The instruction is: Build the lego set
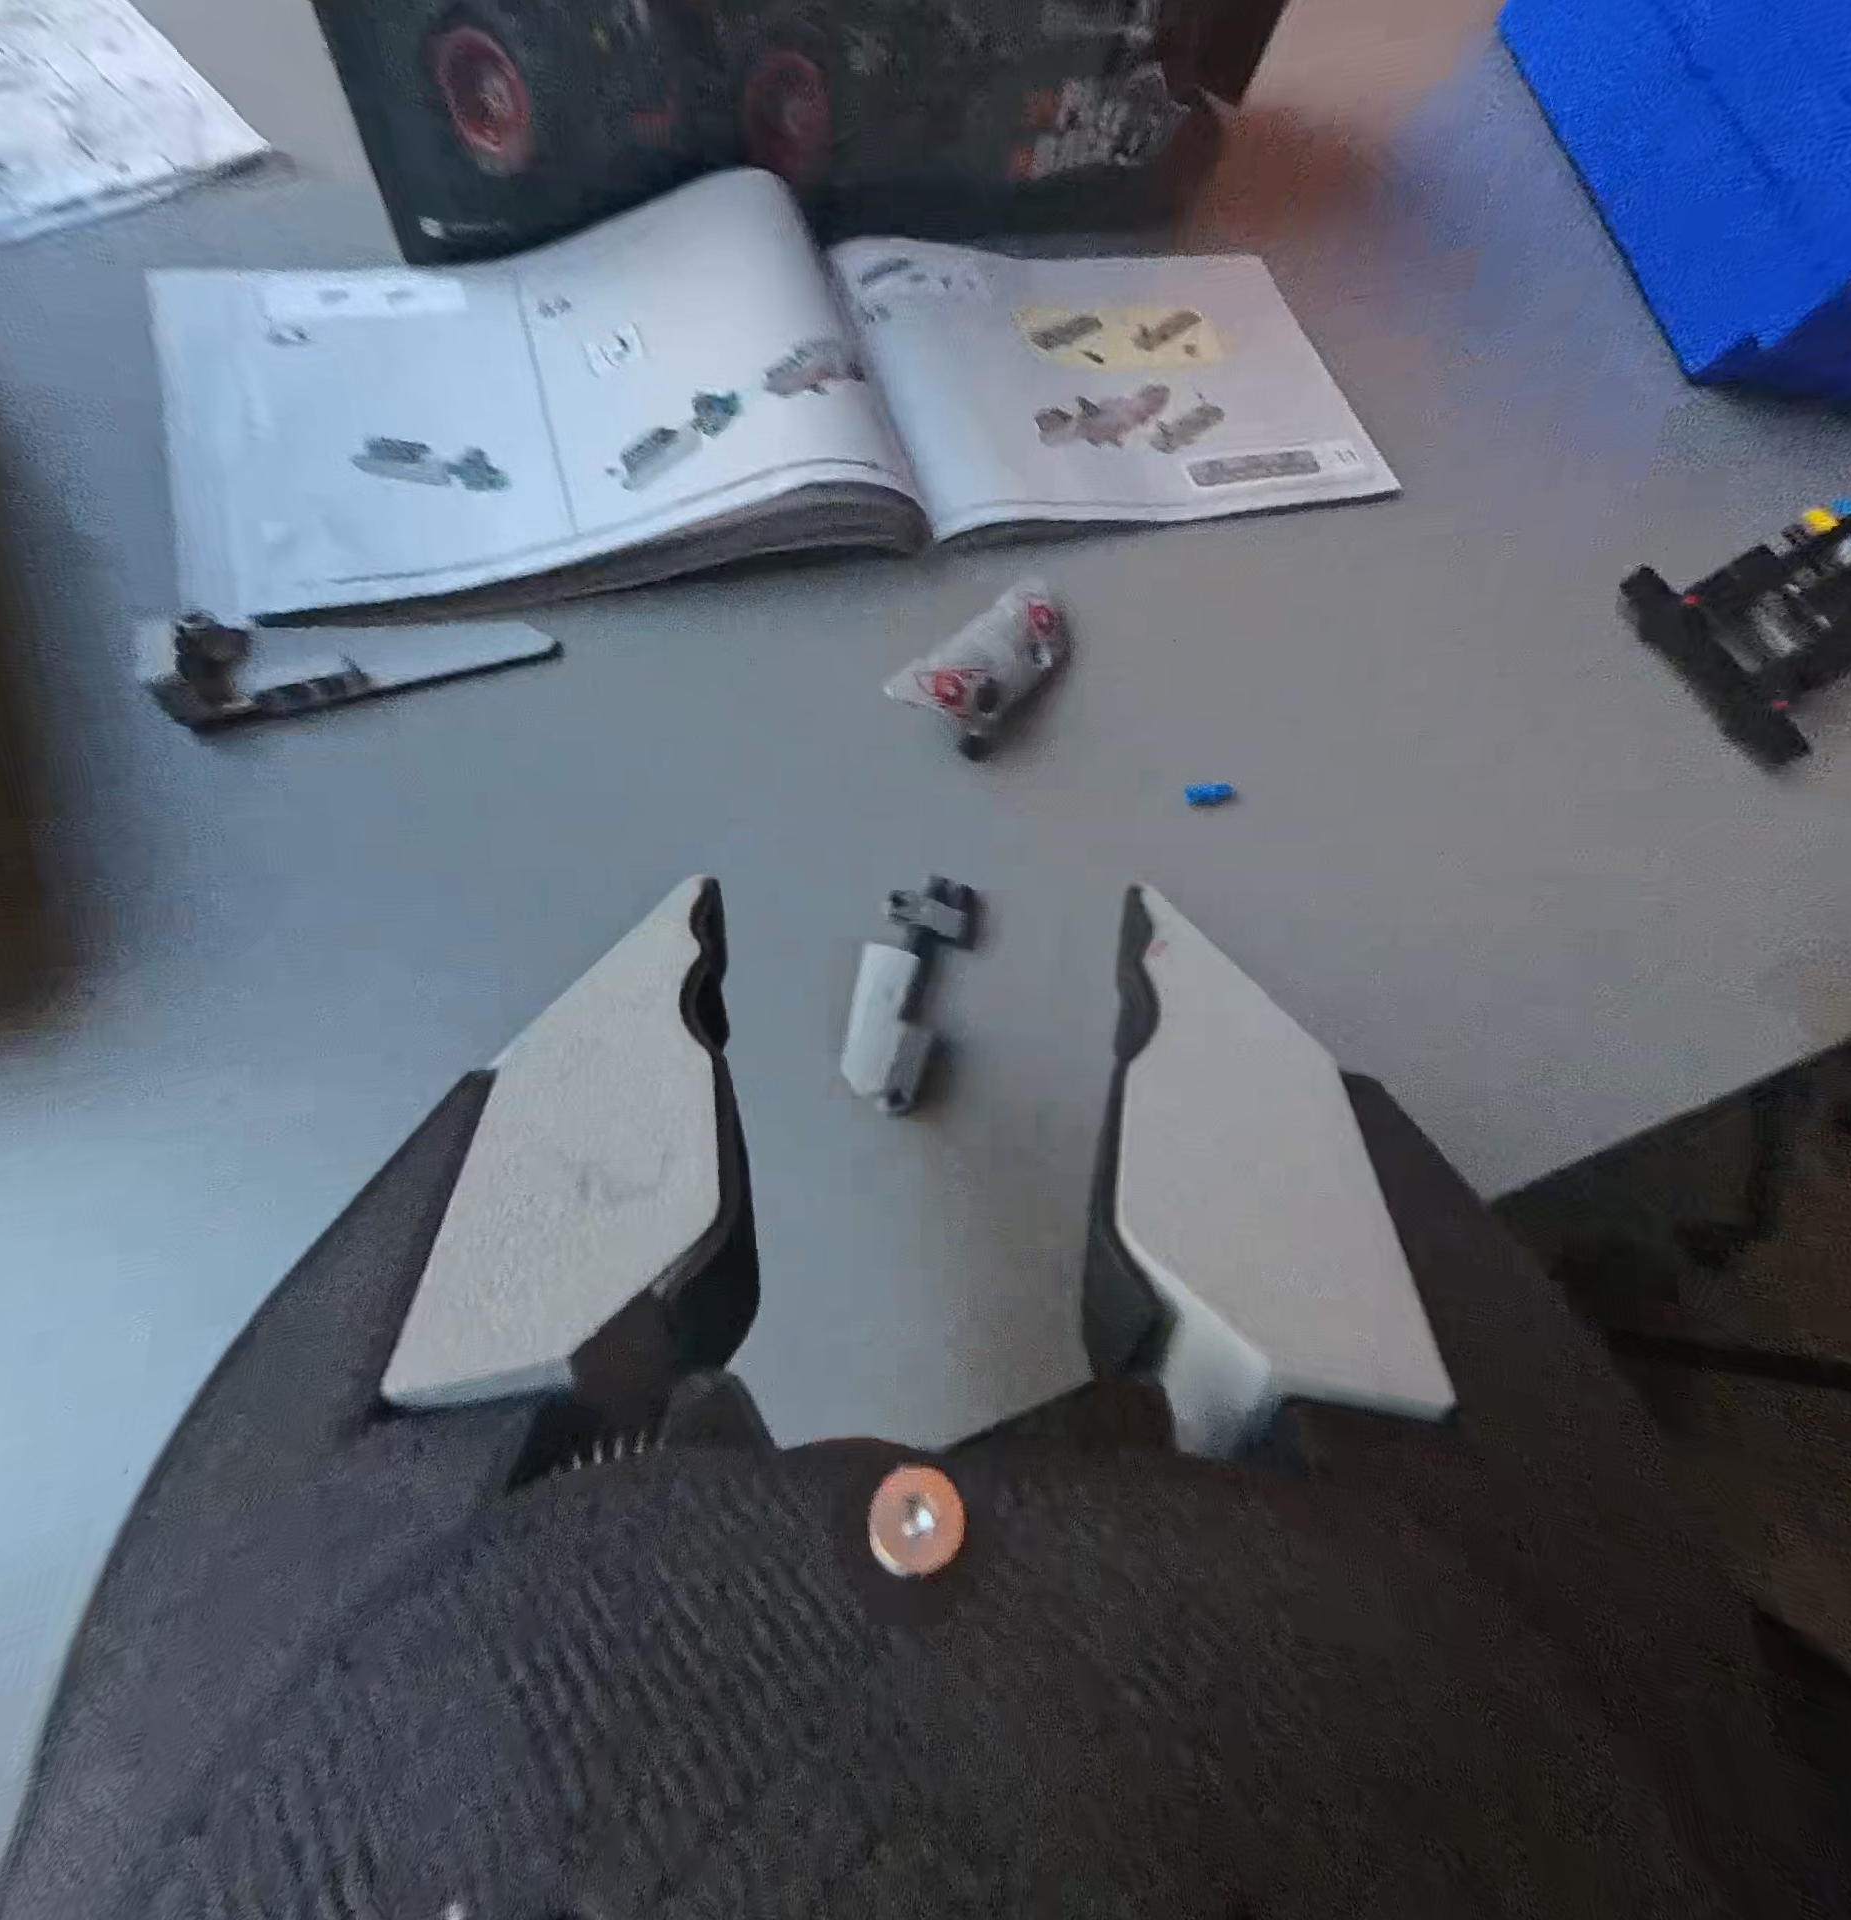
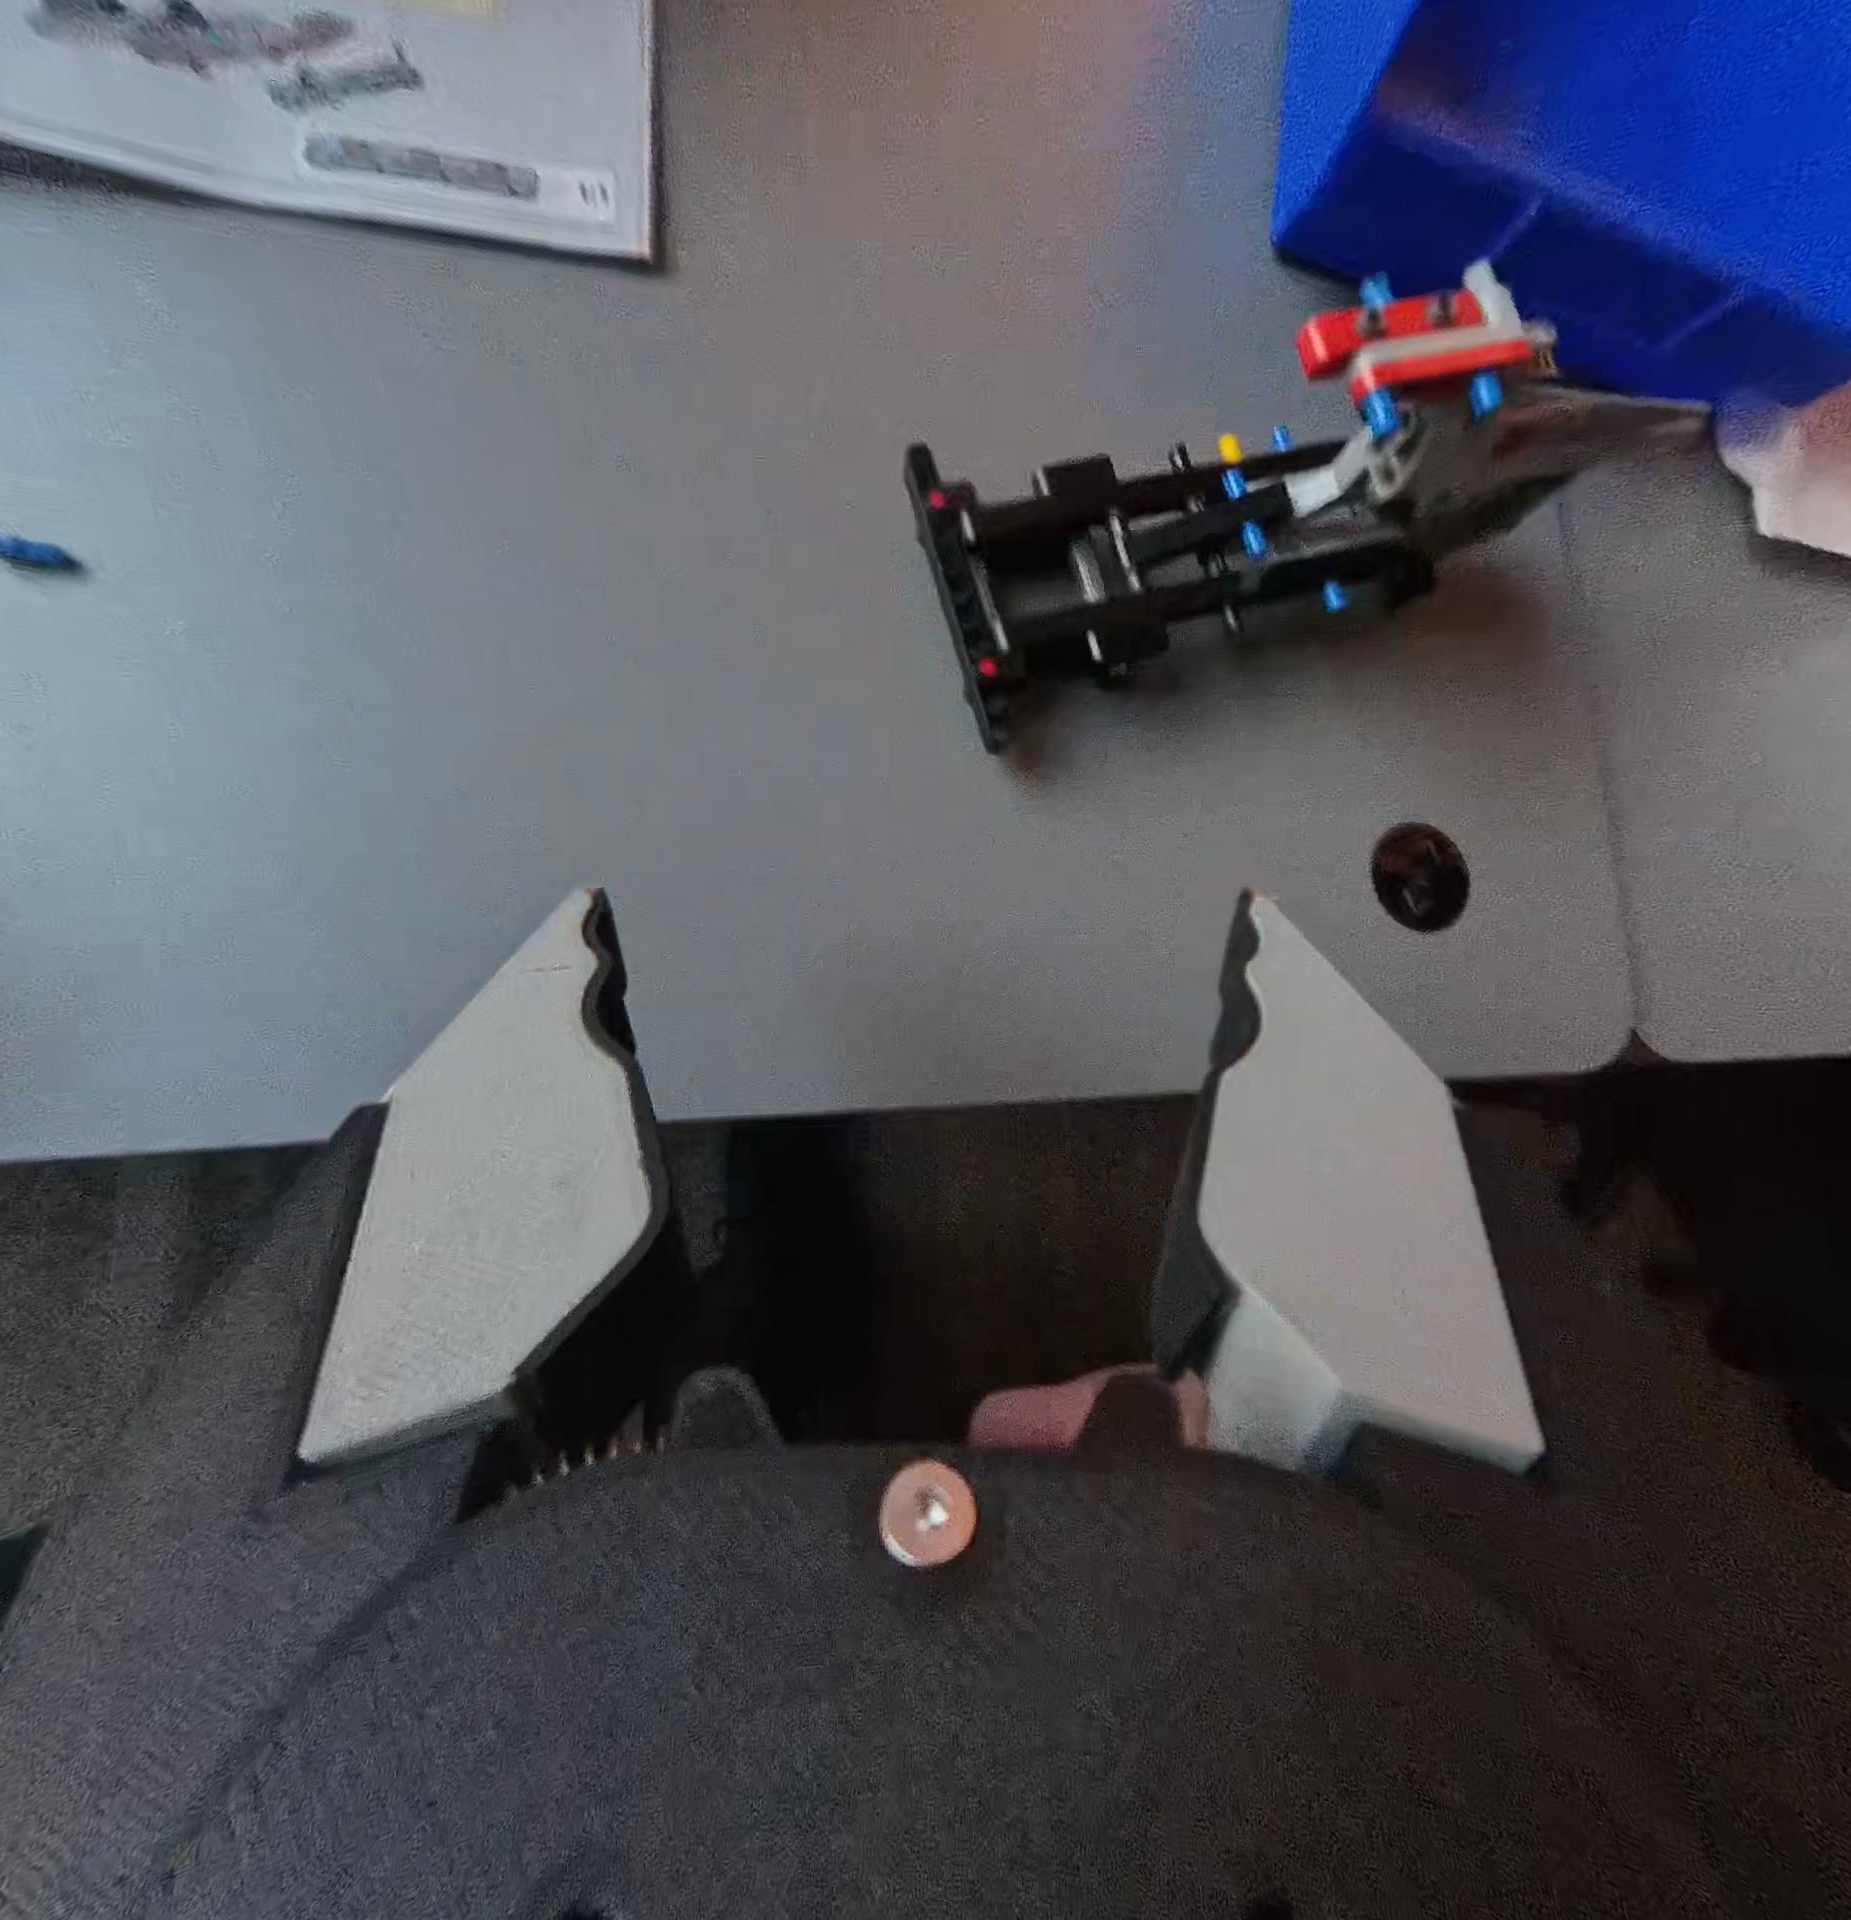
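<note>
Small grey-and-black lego piece (image 1: 905, 997) flat on the grey counter (image 1: 1420, 935), between the tips of the left gripper (image 1: 921, 894), touching neither. Left fingers (image 1: 599, 1132) spread wide, holding nothing, hovering above the counter.

Beyond the piece: a clear bag (image 1: 988, 660) of red and black parts, and to its right a lone blue pin (image 1: 1209, 795). Farther back, an open manual (image 1: 692, 395) lying flat, with the dark set box (image 1: 755, 114) standing behind it. Left of the manual's near edge, a flat dark plate (image 1: 349, 675) with small parts on it. Loose paper sheet (image 1: 79, 114) at far left.

Black chassis build (image 2: 1191, 561) with blue, yellow and red bits on the counter, ahead and right of the right gripper (image 2: 921, 909), well apart from it. Red end of the build just beside a blue bin (image 2: 1627, 166). Right fingers (image 2: 485, 1184) wide apart, empty, tips over the counter's near edge. Round black hole (image 2: 1420, 875) in the counter near the right fingertip. Corner of the manual at upper left of the right wrist view; blue pin at far left.
</note>
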